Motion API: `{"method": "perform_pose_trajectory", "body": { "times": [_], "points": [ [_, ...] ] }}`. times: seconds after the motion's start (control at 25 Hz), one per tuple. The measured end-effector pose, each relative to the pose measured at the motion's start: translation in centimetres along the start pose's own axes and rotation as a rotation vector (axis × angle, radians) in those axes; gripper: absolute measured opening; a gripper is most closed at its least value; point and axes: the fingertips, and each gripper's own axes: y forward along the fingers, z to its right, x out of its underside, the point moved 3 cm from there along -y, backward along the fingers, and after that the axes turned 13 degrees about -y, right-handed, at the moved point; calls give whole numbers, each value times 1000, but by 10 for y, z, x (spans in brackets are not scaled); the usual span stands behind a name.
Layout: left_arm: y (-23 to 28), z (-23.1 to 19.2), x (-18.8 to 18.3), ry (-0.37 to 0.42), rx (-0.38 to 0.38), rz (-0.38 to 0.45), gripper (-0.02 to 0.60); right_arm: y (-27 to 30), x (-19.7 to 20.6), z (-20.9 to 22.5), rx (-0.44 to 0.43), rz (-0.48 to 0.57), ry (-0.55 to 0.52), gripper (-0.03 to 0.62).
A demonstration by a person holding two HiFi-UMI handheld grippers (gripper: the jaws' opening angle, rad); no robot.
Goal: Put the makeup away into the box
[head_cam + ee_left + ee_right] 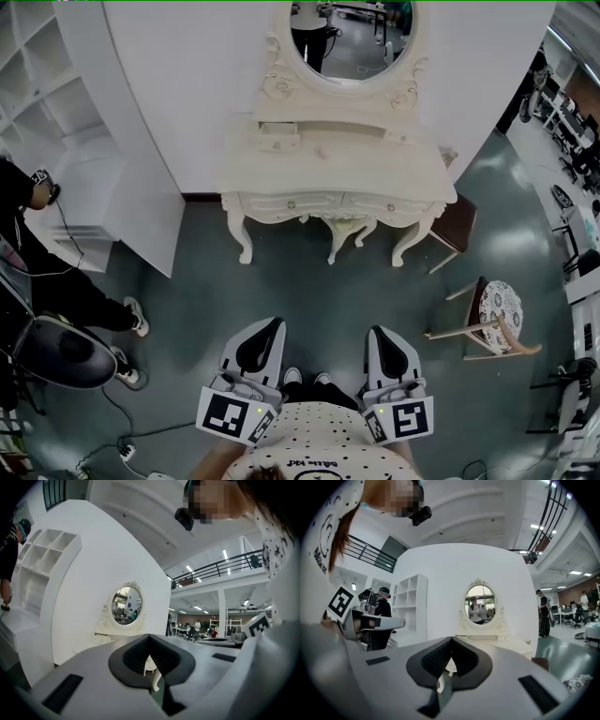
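Head view: only candidate for the box is a cream boxy piece point(279, 141) on the dressing table point(375, 178), left of the mirror point(352, 37) base. Its long axis runs side to side along the table's back edge. Can't tell whether it's a loose box or part of the table. Makeup is too small to make out.

It's well ahead of both claws across the floor, roughly in line with the left gripper point(271, 324). The right gripper point(380, 331) sits beside it, both low by the torso and pointing at the table.

Left gripper point(149, 637): jaws together, nothing between them. Right gripper point(451, 639): same, closed and empty.

Only the head view shows the tabletop from above, plus the chair point(495, 314) at right and a standing person point(47, 281) at left. The gripper views see the table edge-on and the mirror point(480, 604) face-on.
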Motion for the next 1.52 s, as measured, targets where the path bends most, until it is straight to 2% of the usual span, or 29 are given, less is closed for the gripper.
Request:
{"method": "perform_pose_trajectory", "body": {
  "times": [0.4, 0.84, 1.16, 1.52],
  "points": [
    [10, -14, -1, -15, -37, -4, 5, 23, 1, 1, -33, -9, -25, 6],
    [93, -22, -4, -31, -109, 32, 5, 93, 11, 64, -115, 1, -35, 6],
    [149, -21, -2, -35, -110, 52, 5, 127, 21, 112, -120, 4, -55, 6],
    [189, -35, -6, -31, -90, 32, 5, 156, 28, 131, -107, -17, -36, 6]
  ]
}}
